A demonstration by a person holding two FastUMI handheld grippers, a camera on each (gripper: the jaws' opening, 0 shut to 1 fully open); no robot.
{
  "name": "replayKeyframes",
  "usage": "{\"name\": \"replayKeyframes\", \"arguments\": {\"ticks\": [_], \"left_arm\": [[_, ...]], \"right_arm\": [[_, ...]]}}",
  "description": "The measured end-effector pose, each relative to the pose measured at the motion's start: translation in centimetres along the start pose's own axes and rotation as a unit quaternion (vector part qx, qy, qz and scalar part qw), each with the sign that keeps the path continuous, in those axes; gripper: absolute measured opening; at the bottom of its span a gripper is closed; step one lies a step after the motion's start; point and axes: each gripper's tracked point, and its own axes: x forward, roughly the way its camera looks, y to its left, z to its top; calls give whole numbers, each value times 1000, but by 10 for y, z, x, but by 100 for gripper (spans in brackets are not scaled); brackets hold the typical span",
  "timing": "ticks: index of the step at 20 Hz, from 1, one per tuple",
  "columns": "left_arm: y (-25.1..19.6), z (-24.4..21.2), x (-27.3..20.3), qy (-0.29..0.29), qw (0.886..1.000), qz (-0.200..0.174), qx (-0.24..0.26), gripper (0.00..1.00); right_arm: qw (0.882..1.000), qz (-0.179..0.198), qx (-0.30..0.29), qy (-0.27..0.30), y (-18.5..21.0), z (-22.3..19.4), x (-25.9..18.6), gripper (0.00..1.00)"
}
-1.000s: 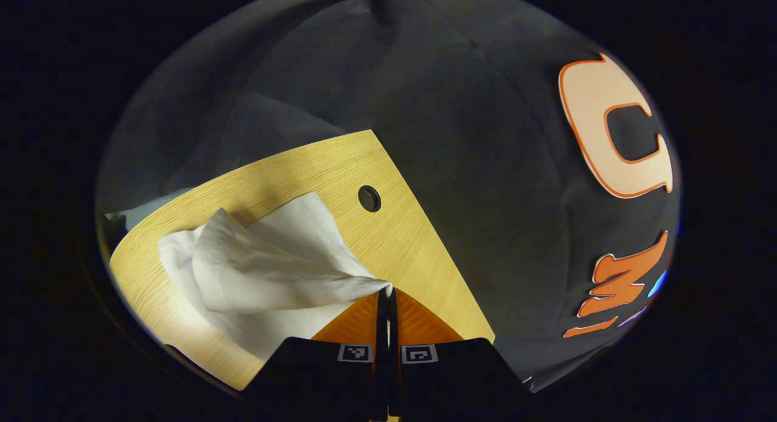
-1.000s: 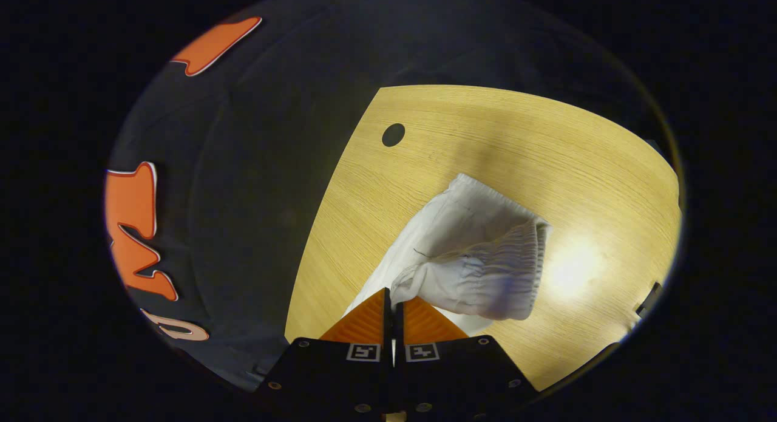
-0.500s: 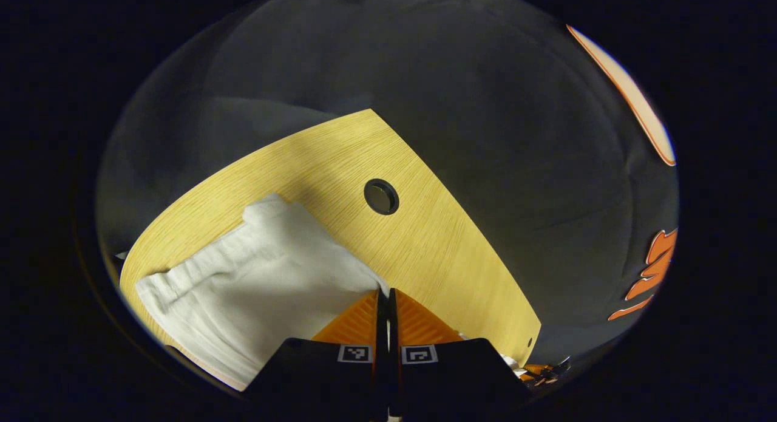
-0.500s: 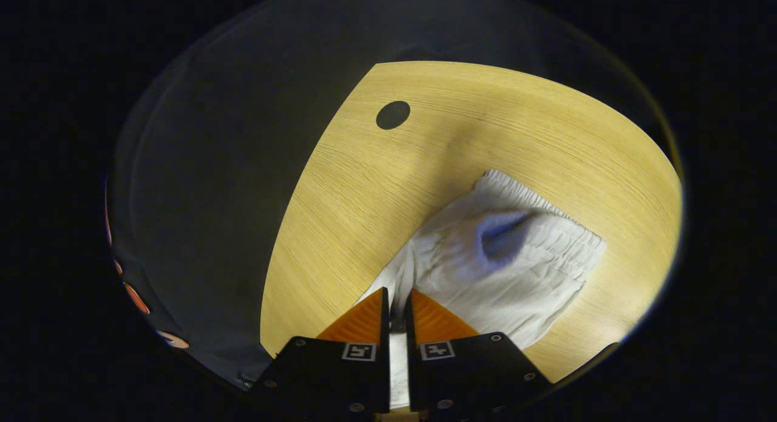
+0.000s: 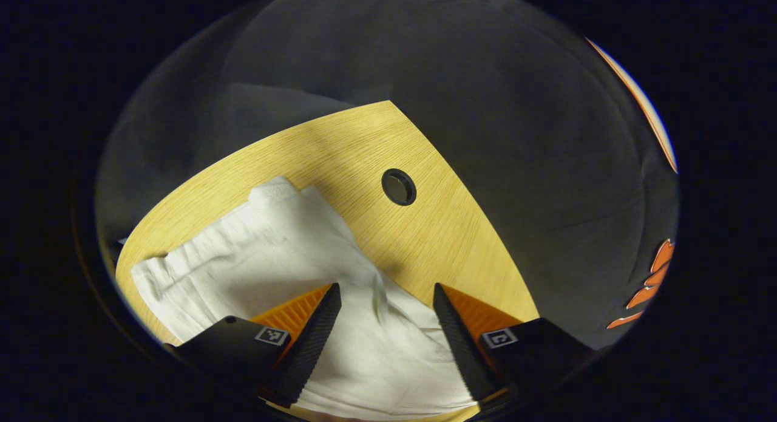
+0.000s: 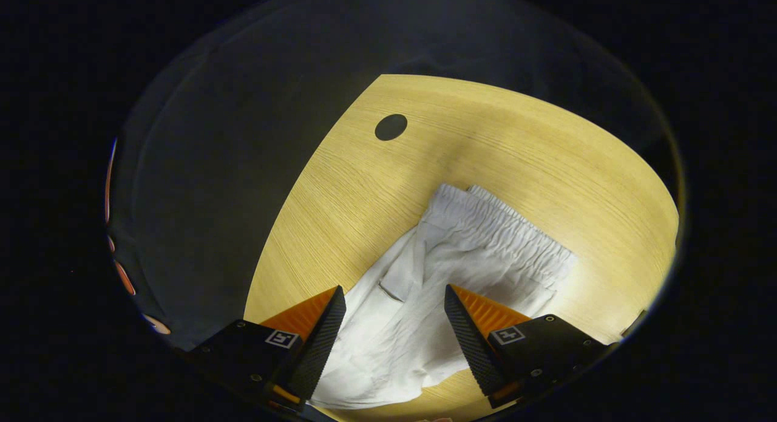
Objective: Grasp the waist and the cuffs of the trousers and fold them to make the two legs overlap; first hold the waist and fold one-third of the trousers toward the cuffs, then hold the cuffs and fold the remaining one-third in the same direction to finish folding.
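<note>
Trousers lie folded on the table, white cloth beneath both spread grippers: left gripper and right gripper released, gripping nothing.

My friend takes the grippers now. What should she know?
Left hand-held gripper: open, holding nothing, above the cloth.
Right hand-held gripper: open, holding nothing, above the cloth.
The white fabric trousers lie on the light wooden table, near its round dark cable hole, gathered elastic waistband on top.
Done: the trousers are doubled over with the waist end laid on top.
Left: cuffs cannot be made out, so check the layers and finish any remaining third toward the same side.
</note>
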Motion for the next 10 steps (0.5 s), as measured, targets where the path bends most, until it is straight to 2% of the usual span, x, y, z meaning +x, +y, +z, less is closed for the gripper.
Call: {"name": "replayKeyframes", "arguments": {"ticks": [4,7,10], "left_arm": [[-7,1,-20,-16,999,0,35,100],[-15,8,-37,-50,995,-11,81,100],[-21,-1,-55,-60,991,-21,118,100]], "right_arm": [[1000,16,-5,-23,-7,-1,-34,99],[999,8,-6,-37,-30,-7,-56,99],[999,-5,7,-47,-56,-12,-68,99]]}}
